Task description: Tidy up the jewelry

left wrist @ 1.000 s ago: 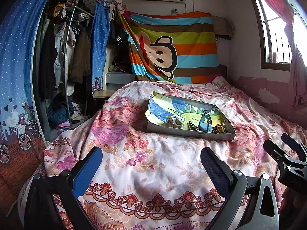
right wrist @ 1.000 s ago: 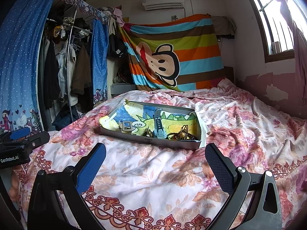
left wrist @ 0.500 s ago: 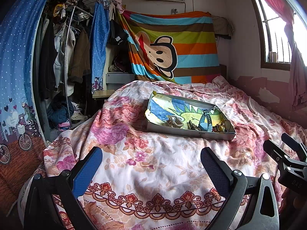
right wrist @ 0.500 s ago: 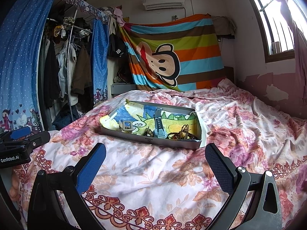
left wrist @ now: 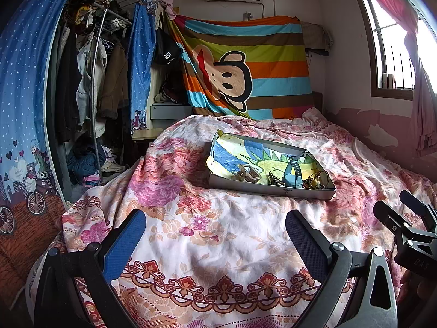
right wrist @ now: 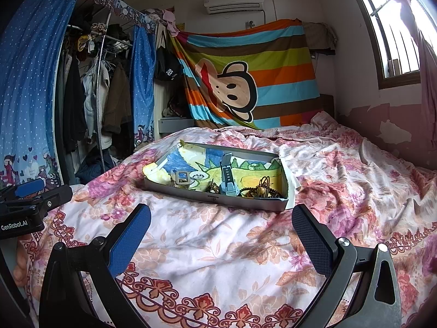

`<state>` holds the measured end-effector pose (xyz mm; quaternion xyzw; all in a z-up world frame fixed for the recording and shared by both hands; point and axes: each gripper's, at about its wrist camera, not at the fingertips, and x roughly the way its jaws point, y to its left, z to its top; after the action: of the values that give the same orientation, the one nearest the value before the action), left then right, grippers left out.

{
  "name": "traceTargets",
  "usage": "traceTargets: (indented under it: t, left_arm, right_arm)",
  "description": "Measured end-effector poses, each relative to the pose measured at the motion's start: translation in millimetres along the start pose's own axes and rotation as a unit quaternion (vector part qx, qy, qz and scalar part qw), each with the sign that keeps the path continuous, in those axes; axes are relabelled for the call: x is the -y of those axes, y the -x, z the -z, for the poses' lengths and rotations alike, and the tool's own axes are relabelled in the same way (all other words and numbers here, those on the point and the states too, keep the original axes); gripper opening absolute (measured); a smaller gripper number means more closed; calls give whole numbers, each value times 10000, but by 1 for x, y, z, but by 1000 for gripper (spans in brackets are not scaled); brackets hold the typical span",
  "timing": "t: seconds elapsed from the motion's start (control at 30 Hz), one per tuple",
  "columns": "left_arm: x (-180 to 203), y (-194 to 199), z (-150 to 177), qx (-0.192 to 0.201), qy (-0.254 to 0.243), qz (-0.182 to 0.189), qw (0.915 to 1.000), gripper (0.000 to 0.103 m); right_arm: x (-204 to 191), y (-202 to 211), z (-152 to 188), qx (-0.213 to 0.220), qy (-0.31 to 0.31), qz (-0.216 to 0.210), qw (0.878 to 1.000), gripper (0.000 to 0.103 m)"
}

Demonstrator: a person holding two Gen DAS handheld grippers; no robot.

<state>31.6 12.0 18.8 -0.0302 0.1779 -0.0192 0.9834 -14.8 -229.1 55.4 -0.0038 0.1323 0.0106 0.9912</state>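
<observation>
A shallow grey tray [left wrist: 269, 190] [right wrist: 215, 199] lined with a coloured drawing lies on the floral bedspread. In it lie a blue watch [left wrist: 293, 170] [right wrist: 228, 176], a beige buckle piece [left wrist: 250, 173] [right wrist: 182, 177], a small dark jewelry clump [left wrist: 274, 179] [right wrist: 213, 188] and a bead bracelet tangle [left wrist: 316, 181] [right wrist: 260, 190]. My left gripper [left wrist: 214, 239] is open and empty, well short of the tray. My right gripper [right wrist: 220, 233] is open and empty, just in front of the tray's near edge.
The floral bedspread [left wrist: 207, 235] [right wrist: 341, 180] covers the whole bed. An open wardrobe with hanging clothes [left wrist: 90, 87] stands to the left. A striped monkey blanket [left wrist: 245, 65] hangs behind the bed. A window [left wrist: 393, 43] is at the right.
The right wrist view has edged slightly closer to the tray. The left gripper has barely moved. Both grippers stay open.
</observation>
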Motion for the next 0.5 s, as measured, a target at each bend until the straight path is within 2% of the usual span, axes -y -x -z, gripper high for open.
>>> traceTargets:
  t: [0.5]
  left_arm:
    - [0,0,0,-2,-2,-3,10000,103]
  right_arm:
    - [-1,1,-1,-9,-1,-2,10000,101]
